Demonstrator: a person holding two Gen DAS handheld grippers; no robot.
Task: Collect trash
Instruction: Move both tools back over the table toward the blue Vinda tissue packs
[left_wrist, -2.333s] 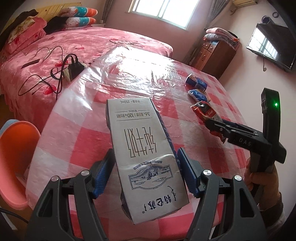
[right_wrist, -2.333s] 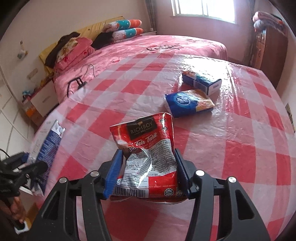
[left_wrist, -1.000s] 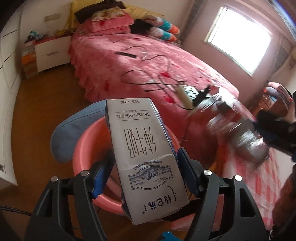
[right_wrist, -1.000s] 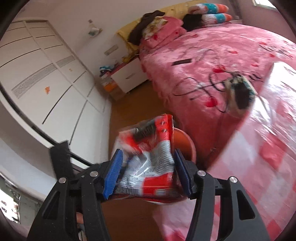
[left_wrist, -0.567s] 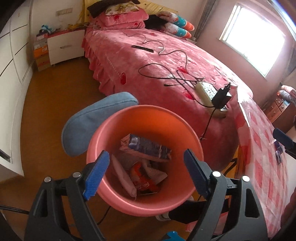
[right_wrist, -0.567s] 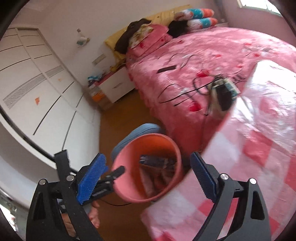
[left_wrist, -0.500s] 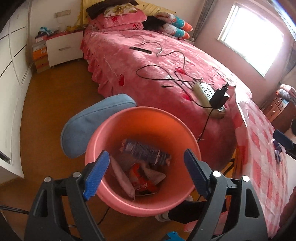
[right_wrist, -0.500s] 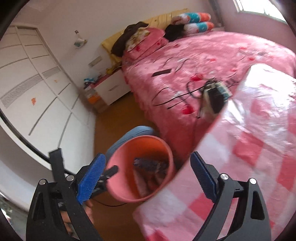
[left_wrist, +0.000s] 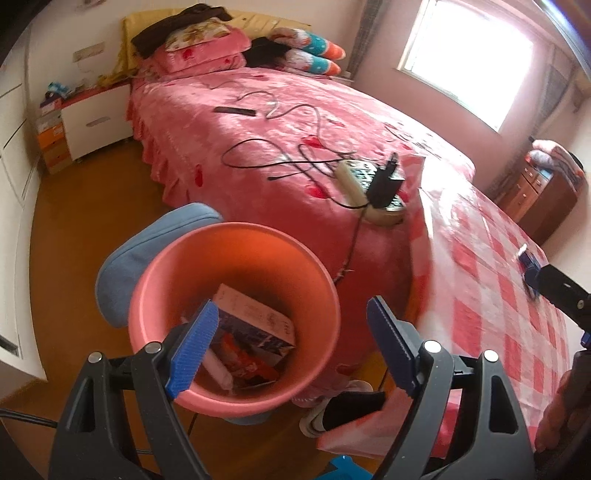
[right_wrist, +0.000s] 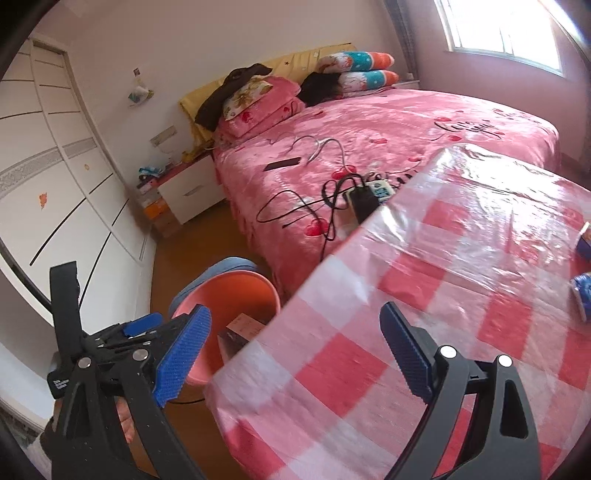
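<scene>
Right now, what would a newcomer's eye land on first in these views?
The pink bucket on the floor beside the bed, with a carton and wrappers inside, seen between the left gripper's open jaws. Then the red checked tablecloth under the open right gripper, blue packets at its far edge.

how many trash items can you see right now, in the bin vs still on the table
In the pink bin: 3 (milk carton, red wrapper, pale packet)
On the checked table: 2 (blue box, blue packet)
Total: 5
</scene>
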